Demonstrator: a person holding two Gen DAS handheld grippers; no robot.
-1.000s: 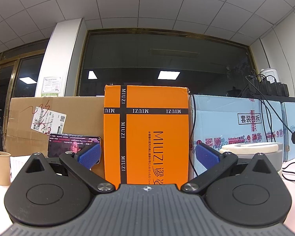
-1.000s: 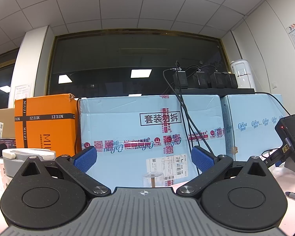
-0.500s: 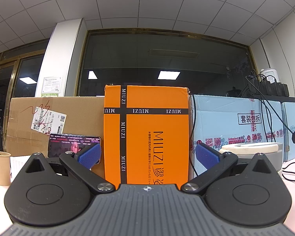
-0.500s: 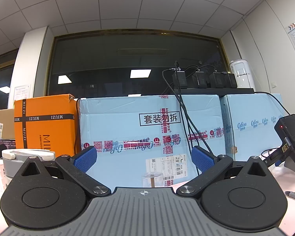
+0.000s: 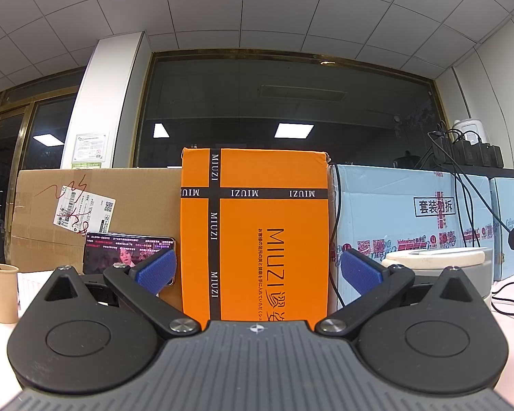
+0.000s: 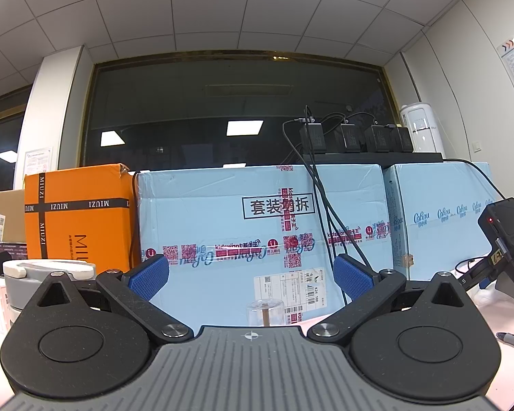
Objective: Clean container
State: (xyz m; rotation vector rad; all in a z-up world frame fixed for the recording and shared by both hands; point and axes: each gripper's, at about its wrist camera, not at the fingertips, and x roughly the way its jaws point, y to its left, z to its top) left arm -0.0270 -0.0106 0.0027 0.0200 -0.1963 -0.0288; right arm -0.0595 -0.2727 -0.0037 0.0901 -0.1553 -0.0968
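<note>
Nothing's grabbed yet. Behind everything sit the pale blue box [image 6: 257, 226] and orange box [image 5: 257, 233]. The grey lidded container [image 5: 442, 267] stands on the counter [image 5: 510, 304] between the two grippers. Left gripper [image 5: 257, 270] and right gripper [image 6: 250, 274] jaws both gape wide, empty. I'd steady the container with the left first.

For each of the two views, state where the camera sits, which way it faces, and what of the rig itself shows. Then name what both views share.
Left wrist: on the left gripper, low over the table, facing the orange box; both fingers show, open.
Right wrist: on the right gripper, facing the blue box; fingers open.
Shared: orange box, blue box, grey container.
</note>
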